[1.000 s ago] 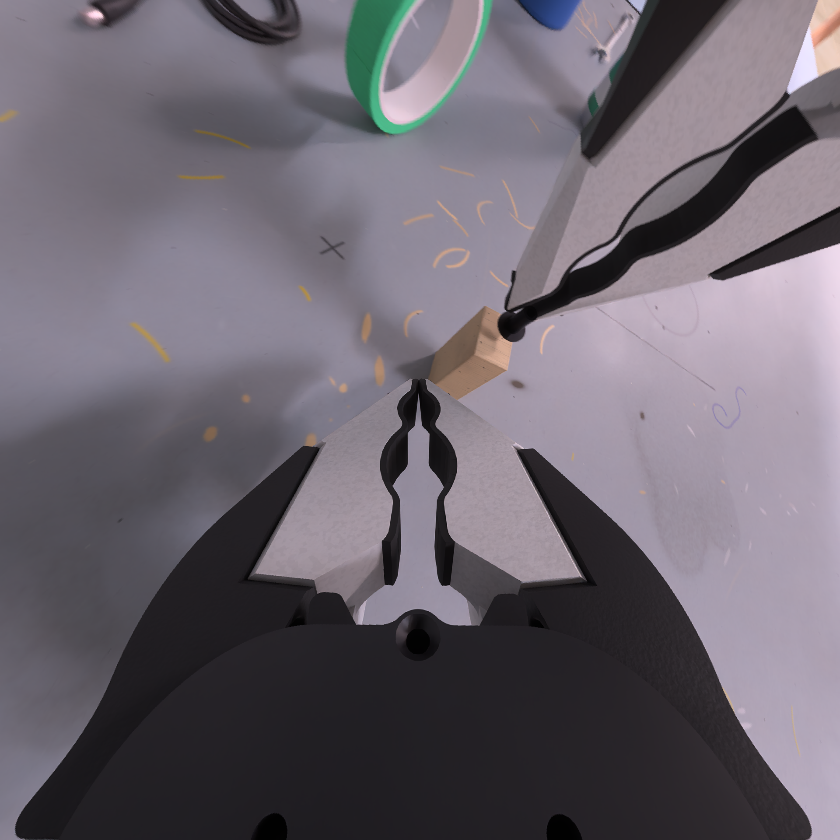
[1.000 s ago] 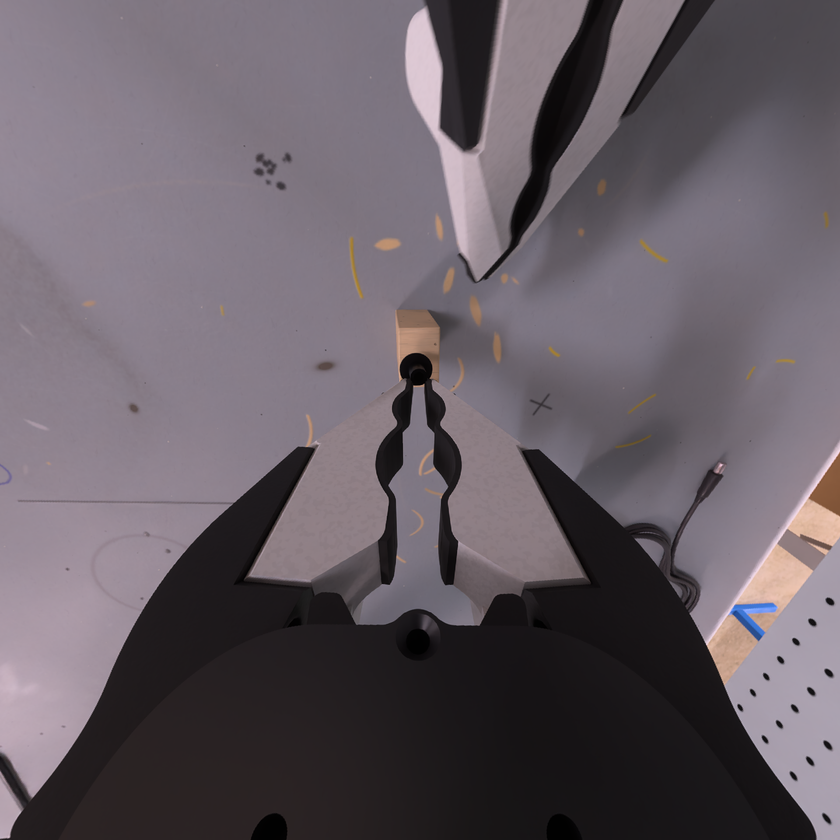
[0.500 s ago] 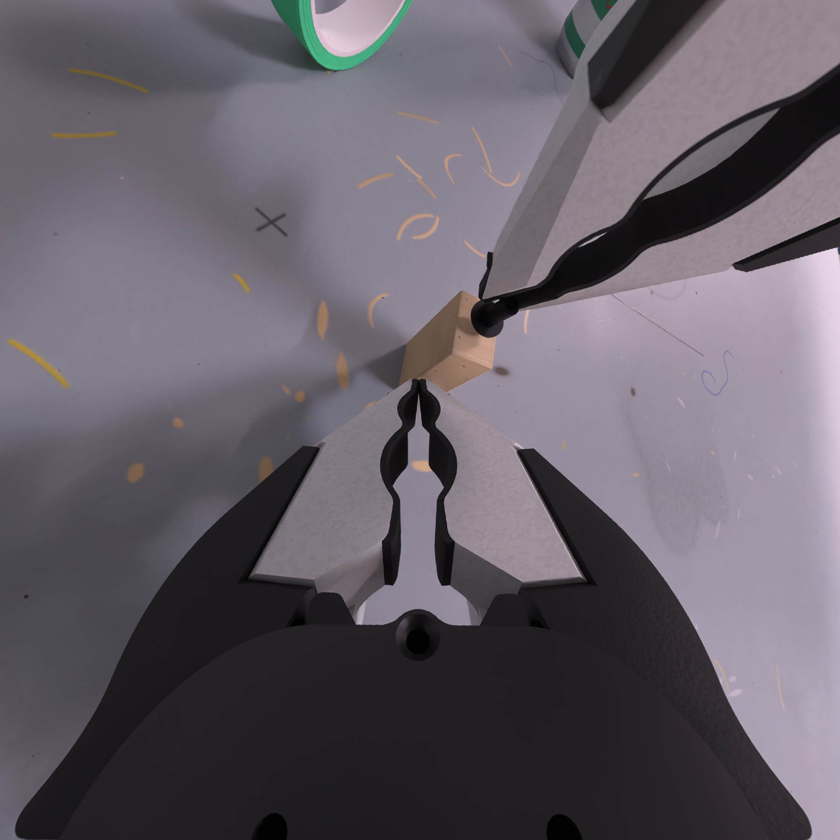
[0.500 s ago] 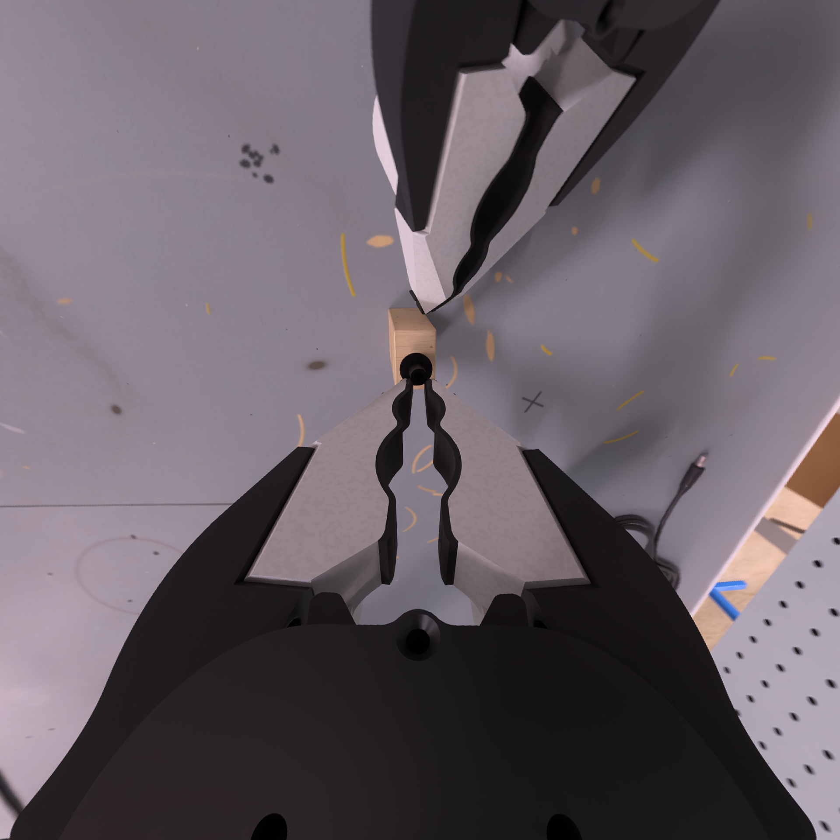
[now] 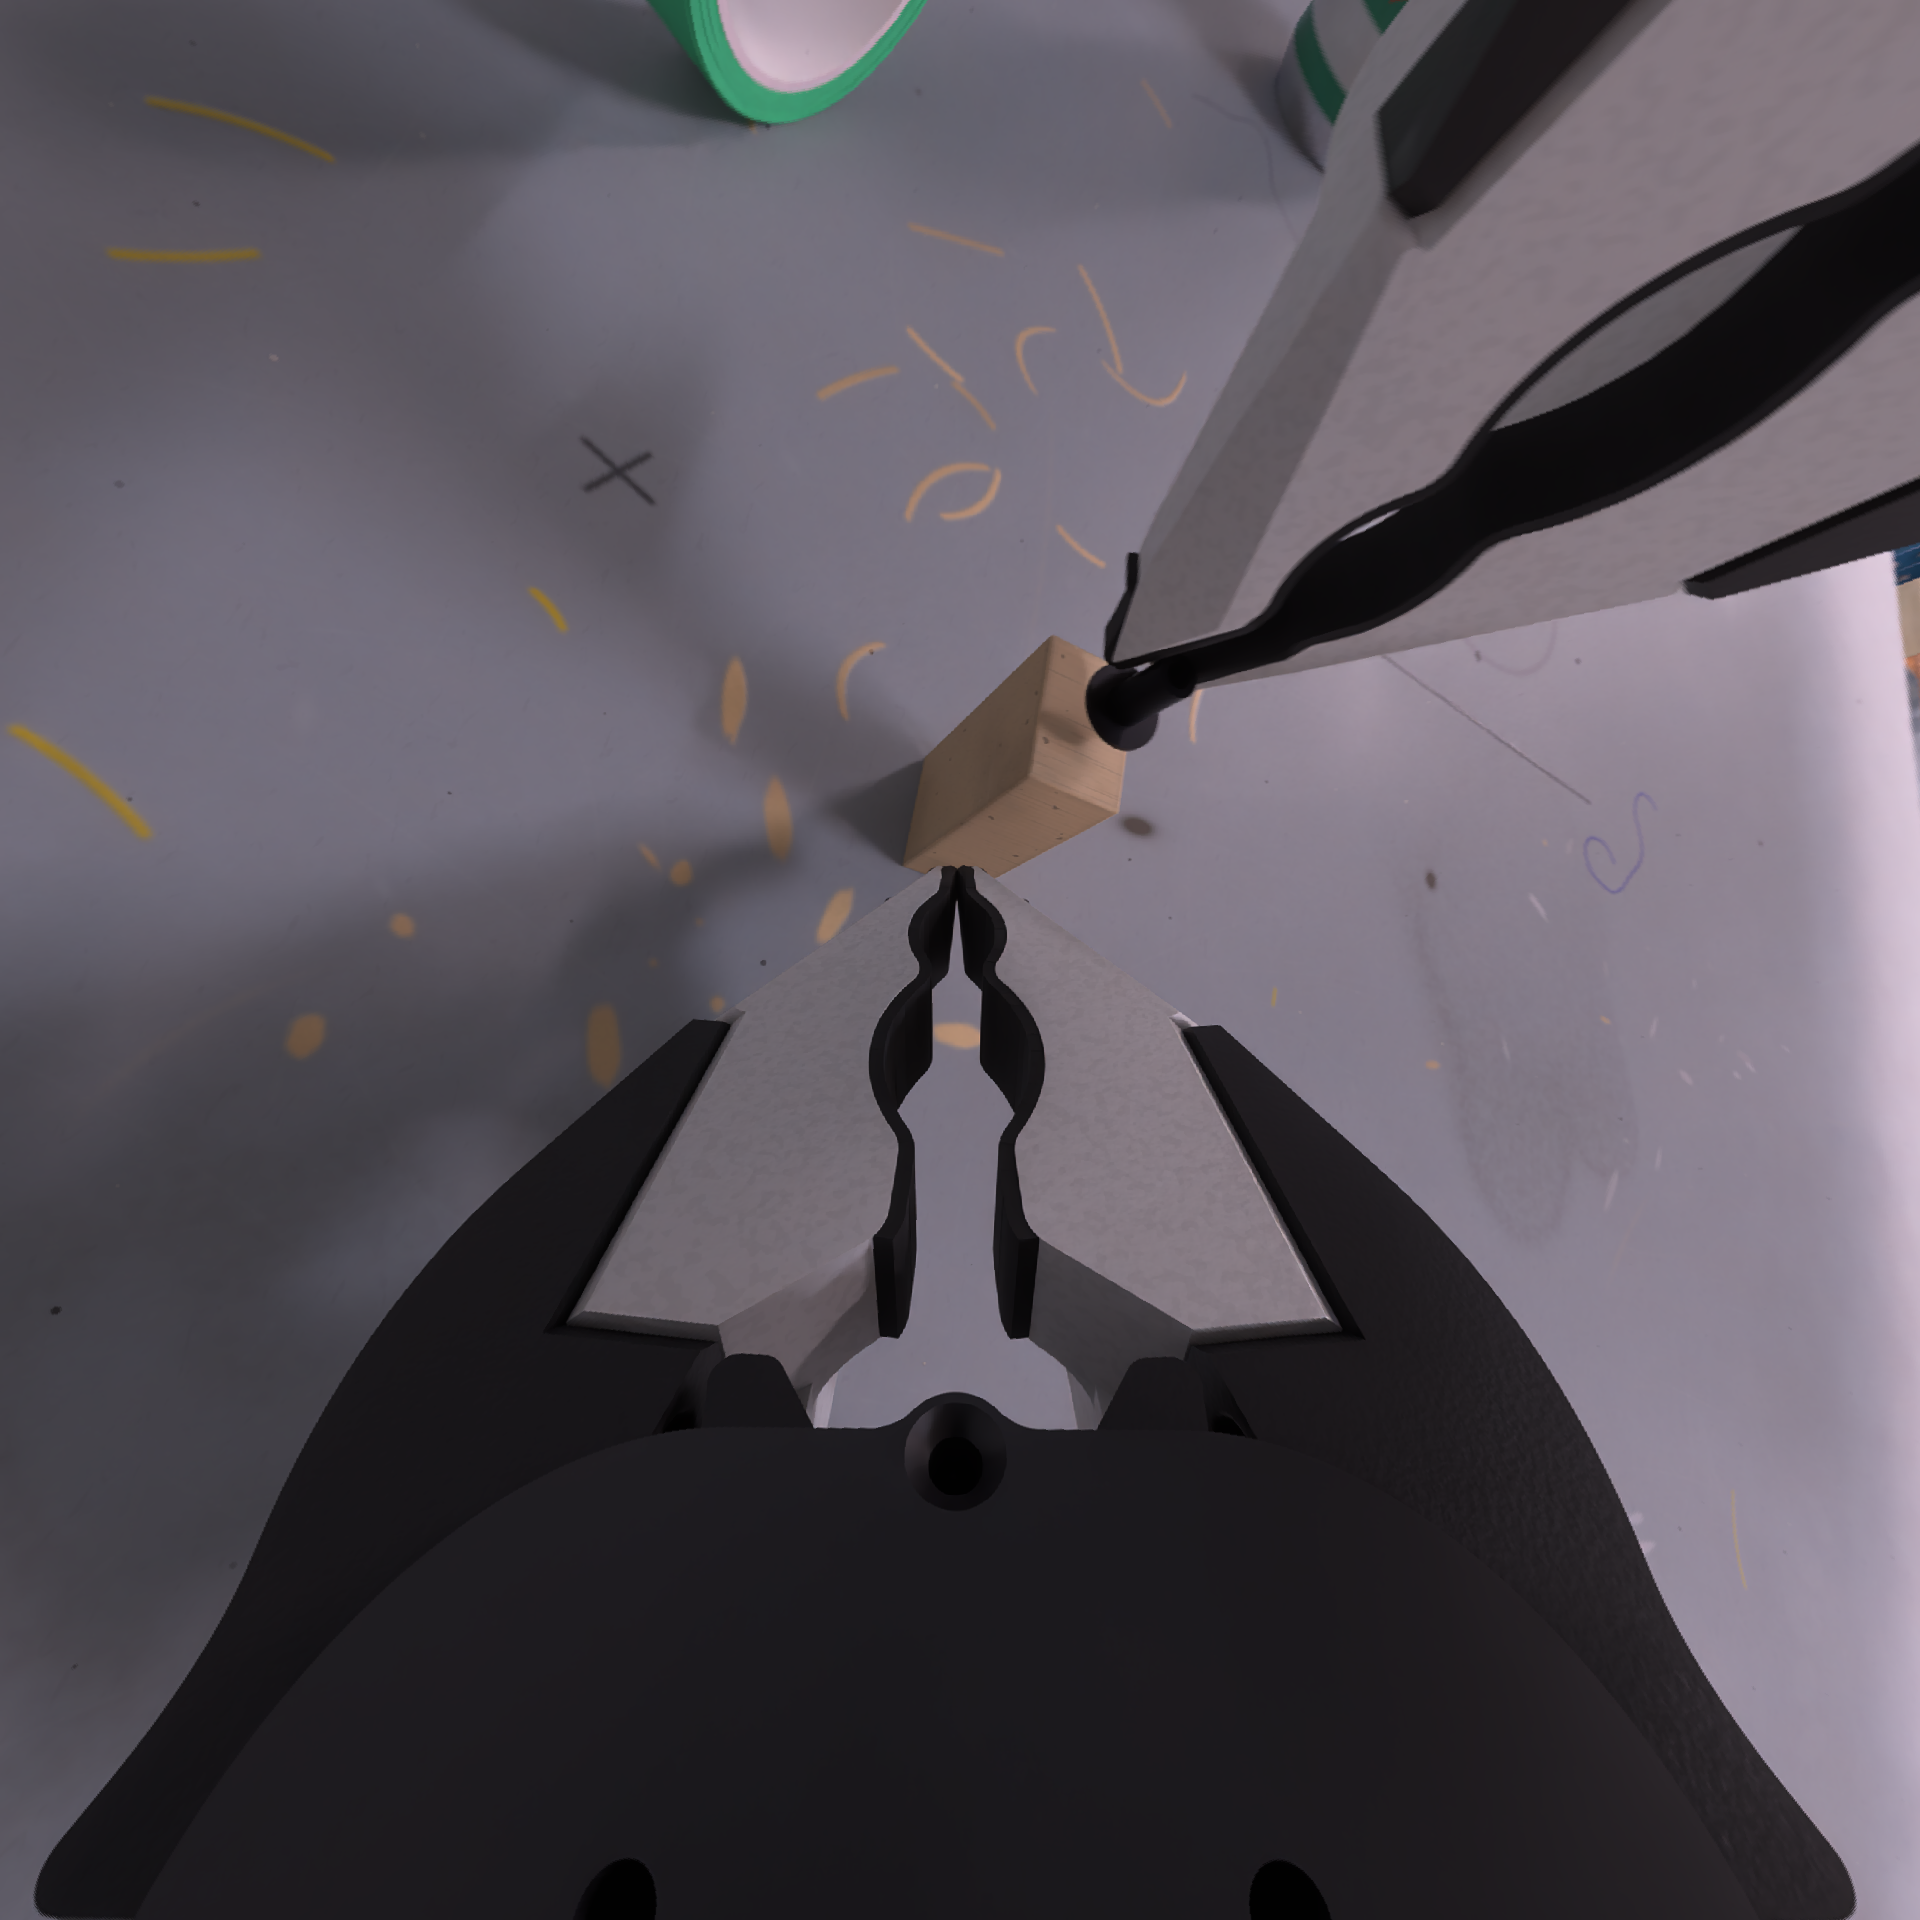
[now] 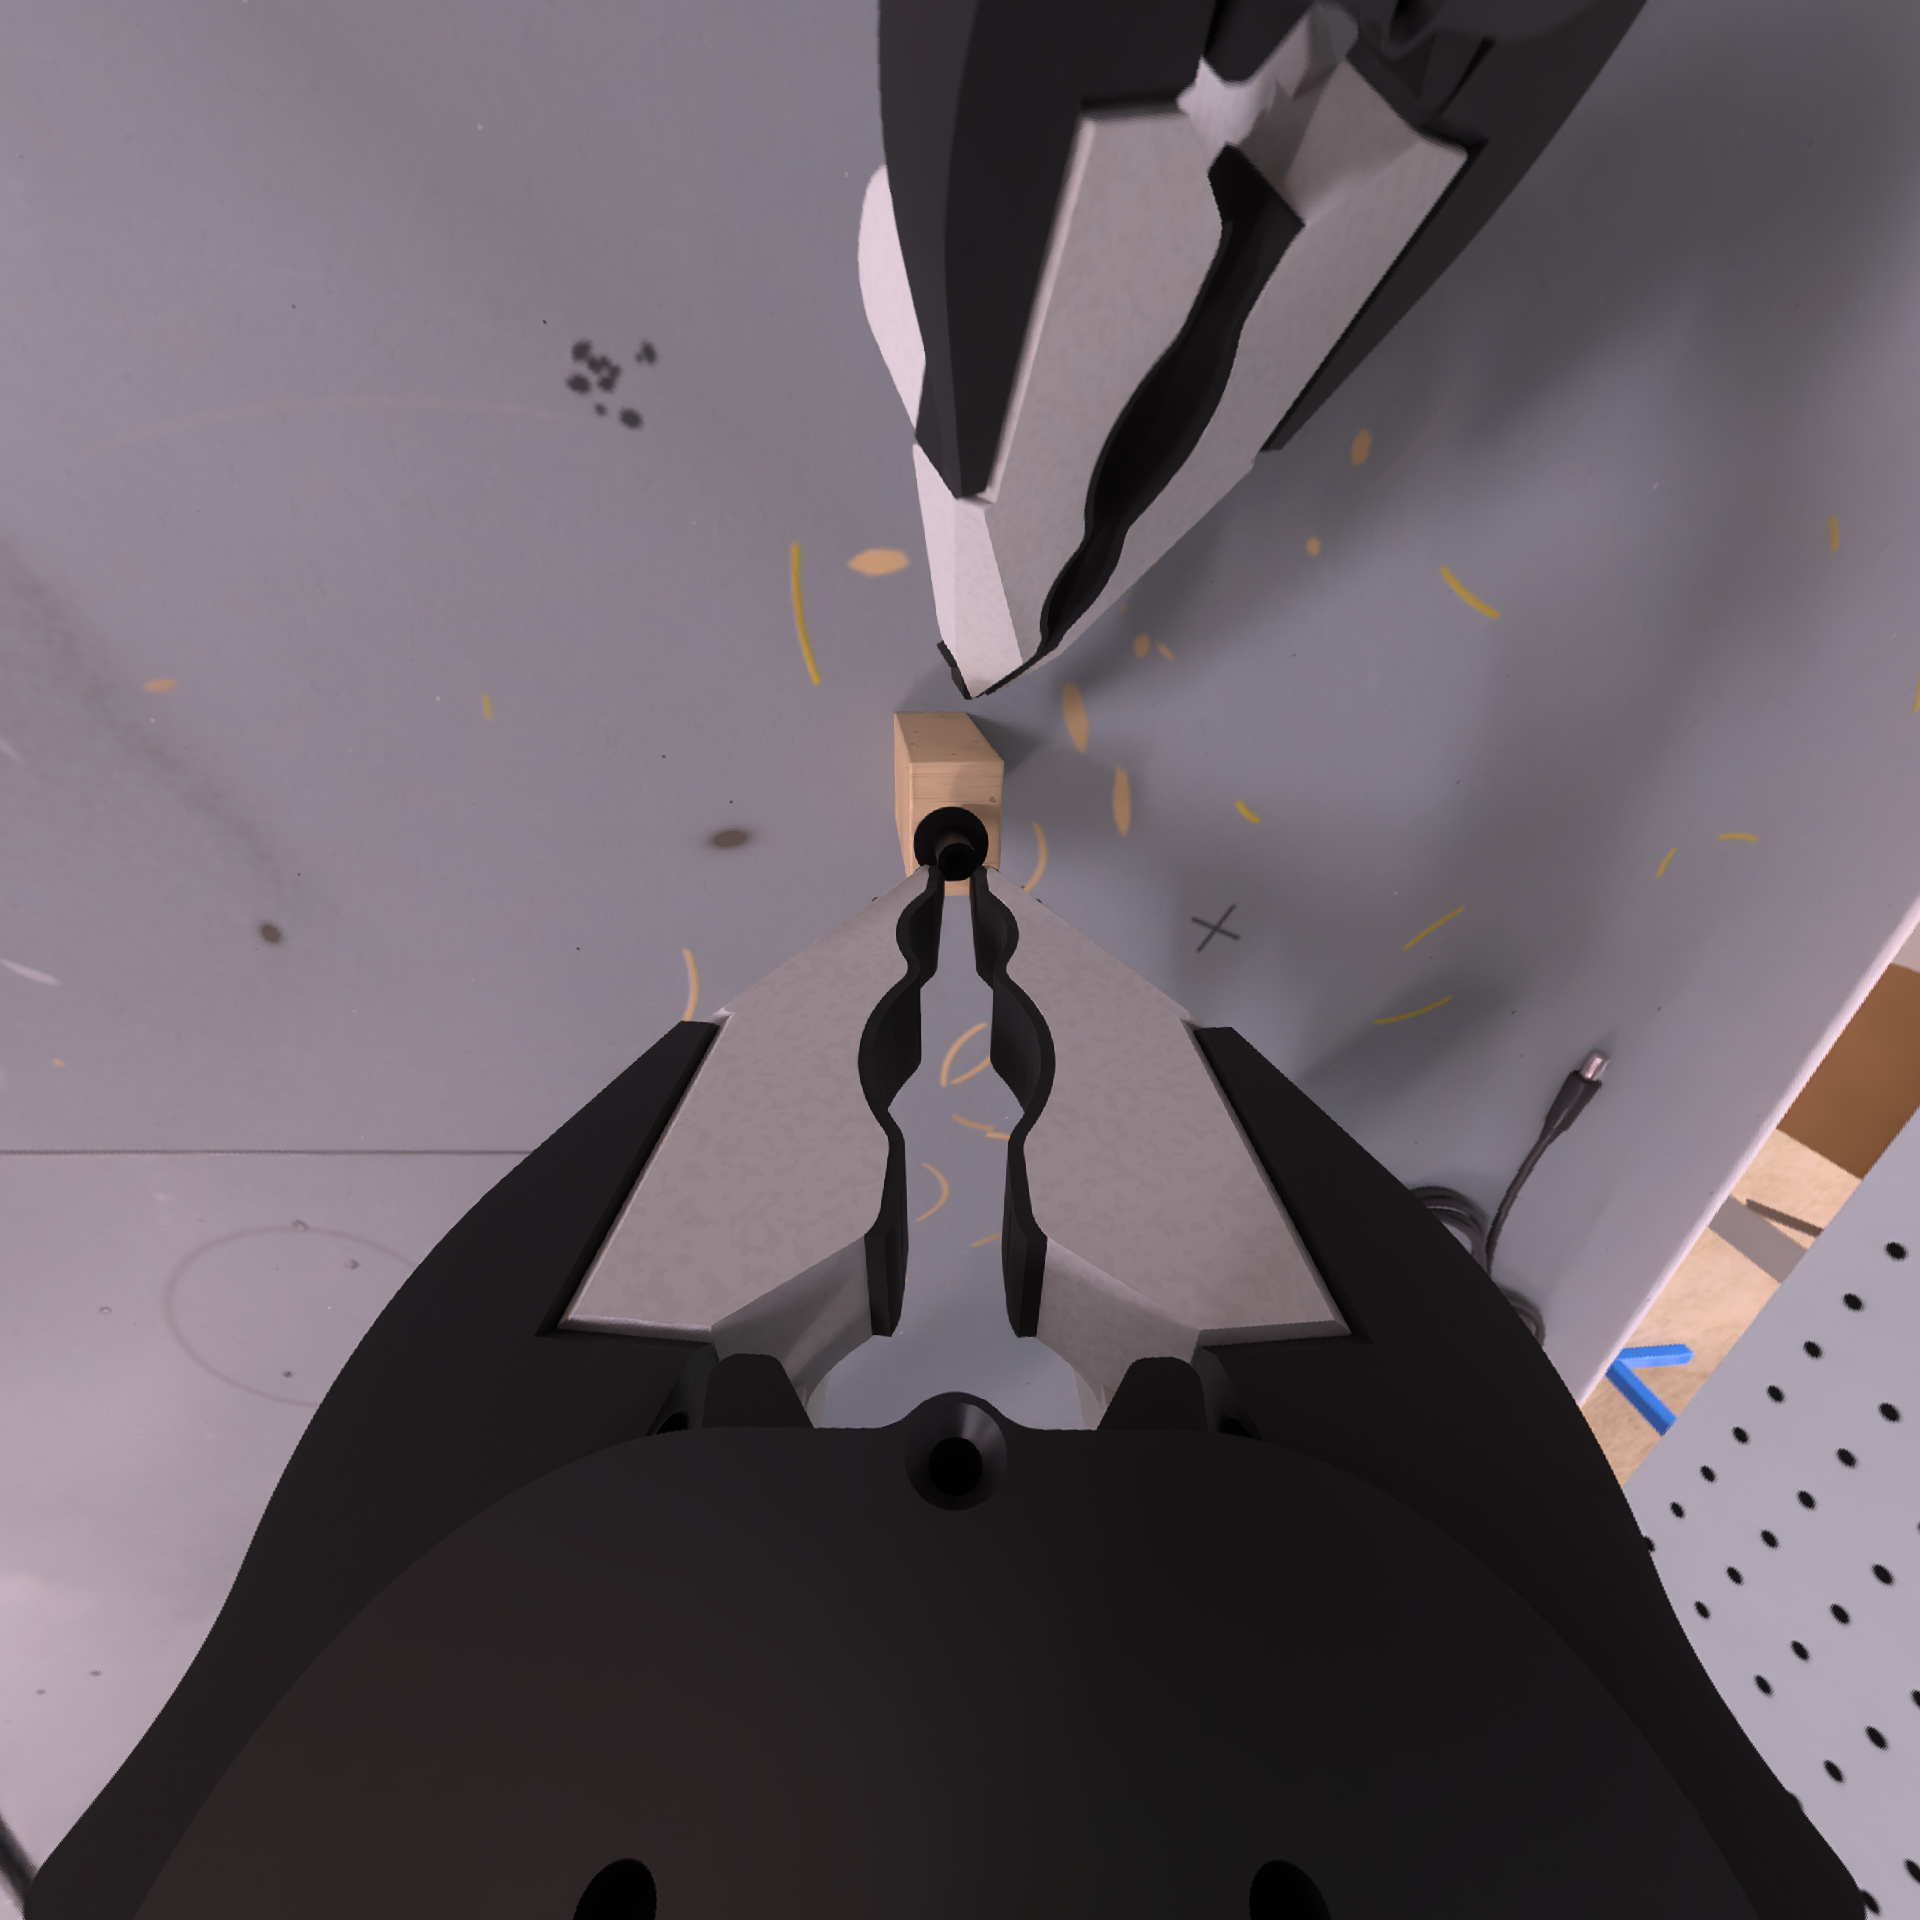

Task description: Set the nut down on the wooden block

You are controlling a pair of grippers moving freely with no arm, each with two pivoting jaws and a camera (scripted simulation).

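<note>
Grey bench [image 6: 312,623], nut [image 6: 950,837] pinched at right hand-held gripper [image 6: 954,878] tips, against wooden block [image 6: 940,774]

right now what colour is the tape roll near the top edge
Green, with a pale inner face; the tape roll shows only in the left wrist view.

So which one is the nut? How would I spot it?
Find the grey table, then the small wooden block among the pale shavings. The nut is the tiny black round piece pinched in the right hand-held gripper at the block's top, the only black thing there.
</note>
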